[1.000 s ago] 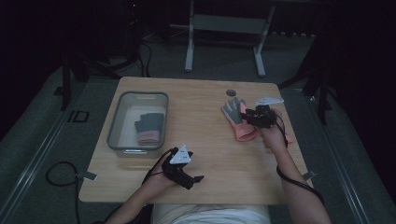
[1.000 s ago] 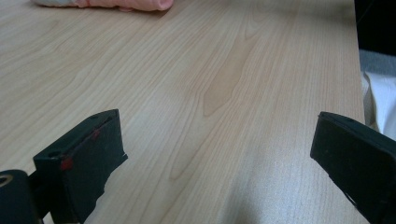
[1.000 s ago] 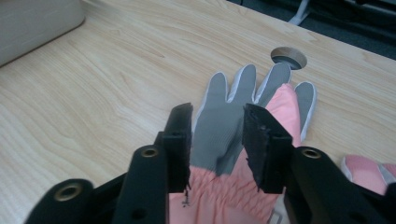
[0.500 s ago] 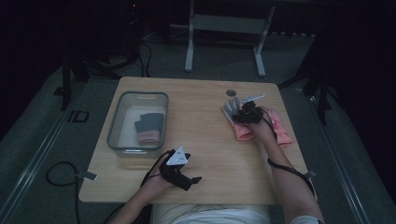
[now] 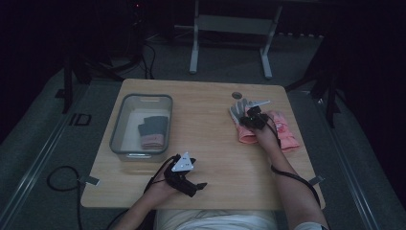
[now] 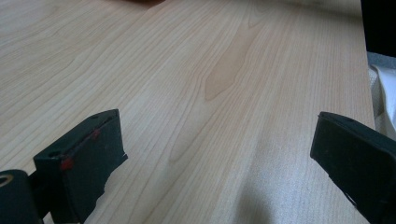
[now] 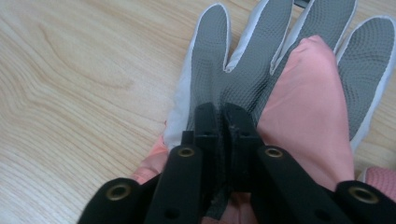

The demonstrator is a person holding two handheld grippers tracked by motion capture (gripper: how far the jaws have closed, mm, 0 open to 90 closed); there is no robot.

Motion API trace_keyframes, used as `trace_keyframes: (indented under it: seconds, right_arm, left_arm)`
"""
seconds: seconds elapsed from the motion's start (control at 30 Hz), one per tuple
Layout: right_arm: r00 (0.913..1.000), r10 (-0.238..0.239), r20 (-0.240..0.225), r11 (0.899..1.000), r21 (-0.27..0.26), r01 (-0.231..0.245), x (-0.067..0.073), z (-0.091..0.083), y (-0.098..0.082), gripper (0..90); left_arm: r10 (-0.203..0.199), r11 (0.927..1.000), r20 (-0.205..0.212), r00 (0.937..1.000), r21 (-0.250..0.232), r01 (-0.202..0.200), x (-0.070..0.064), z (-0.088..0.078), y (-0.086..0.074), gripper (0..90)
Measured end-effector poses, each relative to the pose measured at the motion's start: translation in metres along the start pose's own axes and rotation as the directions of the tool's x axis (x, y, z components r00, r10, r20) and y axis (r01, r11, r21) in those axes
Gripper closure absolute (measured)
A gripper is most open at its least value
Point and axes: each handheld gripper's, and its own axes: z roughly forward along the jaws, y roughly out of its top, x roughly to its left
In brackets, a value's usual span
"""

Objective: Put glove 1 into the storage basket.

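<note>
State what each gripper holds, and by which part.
Right gripper pinches the grey-palmed glove at its palm, near the fingers' base. Left gripper holds nothing.

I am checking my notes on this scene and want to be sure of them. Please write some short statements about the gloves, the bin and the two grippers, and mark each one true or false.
1. The right gripper is shut on the grey glove. True; its jaws have just been closing, and a fold of the glove sits between them.
2. The left gripper holds a glove. False; its jaws stand wide open over the bare table.
3. The clear bin already holds folded gloves. True.
4. The grey glove lies inside the bin. False; it lies on the table, at the right side in the high view.
5. Pink fabric lies across part of the grey glove. True.
</note>
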Motion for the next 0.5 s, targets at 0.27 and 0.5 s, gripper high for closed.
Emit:
trace_keyframes:
  seconds: [0.27, 0.5]
  right_arm:
    - [0.9986, 0.052, -0.006, 0.997, -0.052, -0.052, 0.002, -0.018, 0.002, 87.7]
    - [0.9962, 0.068, 0.055, 0.989, -0.135, -0.060, 0.031, -0.064, 0.016, 88.0]
  left_arm:
    - [0.006, 1.0000, 0.008, 1.0000, 0.004, -0.006, 0.001, -0.001, -0.001, 3.2]
    - [0.004, 1.0000, 0.010, 0.9999, -0.004, -0.004, 0.001, -0.001, -0.001, 3.2]
